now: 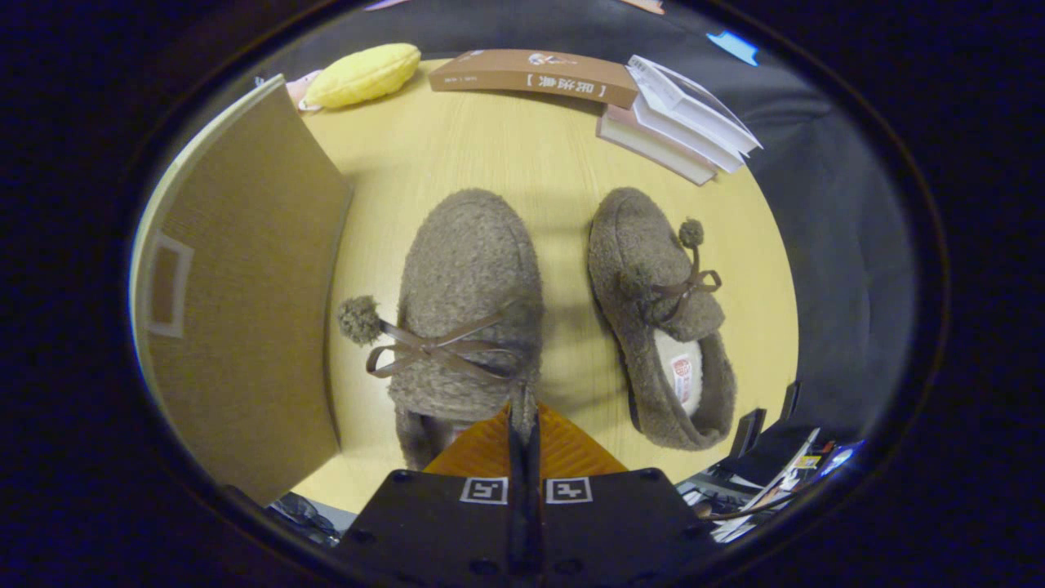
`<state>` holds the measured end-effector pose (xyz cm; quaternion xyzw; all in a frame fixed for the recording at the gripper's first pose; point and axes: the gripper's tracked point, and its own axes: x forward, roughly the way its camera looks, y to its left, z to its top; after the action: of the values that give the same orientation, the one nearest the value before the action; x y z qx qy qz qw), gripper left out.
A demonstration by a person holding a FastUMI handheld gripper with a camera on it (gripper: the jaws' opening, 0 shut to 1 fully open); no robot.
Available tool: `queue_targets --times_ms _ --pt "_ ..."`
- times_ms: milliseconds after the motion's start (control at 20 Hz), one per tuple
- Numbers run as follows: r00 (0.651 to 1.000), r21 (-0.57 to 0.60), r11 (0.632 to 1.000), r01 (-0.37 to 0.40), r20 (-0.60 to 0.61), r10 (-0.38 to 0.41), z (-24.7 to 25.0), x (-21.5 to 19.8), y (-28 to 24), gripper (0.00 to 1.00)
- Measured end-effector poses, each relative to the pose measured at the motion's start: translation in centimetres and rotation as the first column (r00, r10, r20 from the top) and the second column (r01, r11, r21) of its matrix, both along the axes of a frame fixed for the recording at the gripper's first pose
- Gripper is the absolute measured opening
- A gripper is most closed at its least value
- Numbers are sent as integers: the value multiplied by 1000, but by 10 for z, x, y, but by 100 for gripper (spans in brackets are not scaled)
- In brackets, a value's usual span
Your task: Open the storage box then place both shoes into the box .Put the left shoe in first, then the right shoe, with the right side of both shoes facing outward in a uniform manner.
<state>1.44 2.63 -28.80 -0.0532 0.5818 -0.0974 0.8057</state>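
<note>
My fingers (522, 433) are pressed nearly together, and they look to be pinching the rim of the left shoe's (469, 302) opening, though the grip itself is hidden. It's a fuzzy brown slipper with a ribbon bow and pompom. The right shoe (653, 318), same fleece with a pale lining, lies just beside it on the smooth yellow wooden table (506, 155). Left of both, the flat cardboard box (245, 286) shows only its flat panel, so I can't tell if it's open. Neither shoe is in yet. Beyond sit a yellow plush cushion (365, 74) and stacked books (653, 106).
</note>
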Motion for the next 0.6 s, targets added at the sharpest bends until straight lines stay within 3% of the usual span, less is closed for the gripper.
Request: queue_targets --times_ms 300,600 --pt "999 -186 983 1 -47 -10 49 -27 -10 3" --pt "997 -249 966 73 39 -65 124 -33 -1 3"
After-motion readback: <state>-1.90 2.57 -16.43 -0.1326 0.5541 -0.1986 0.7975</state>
